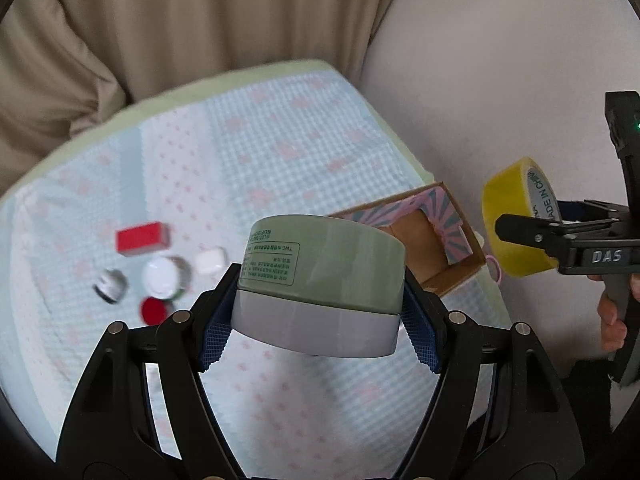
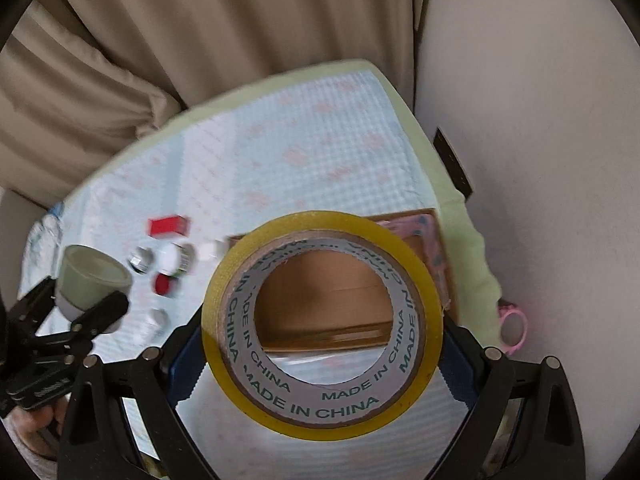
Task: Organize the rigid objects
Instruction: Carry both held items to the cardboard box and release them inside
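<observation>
My left gripper (image 1: 320,300) is shut on a round green jar with a white lid (image 1: 324,276), held upside down above the table; it also shows at the left of the right wrist view (image 2: 90,280). My right gripper (image 2: 322,332) is shut on a yellow tape roll (image 2: 320,412), held above an open cardboard box (image 2: 324,280). The tape roll (image 1: 516,220) and right gripper (image 1: 532,232) show at the right of the left wrist view, beyond the box (image 1: 420,248).
On the blue checked tablecloth (image 1: 260,152) lie a red box (image 1: 142,237), a white-lidded jar (image 1: 162,276), a red cap (image 1: 154,310), a small white case (image 1: 210,261) and a small silver item (image 1: 110,284). A pink ring (image 2: 514,326) hangs off the table's right edge. Beige curtains hang behind.
</observation>
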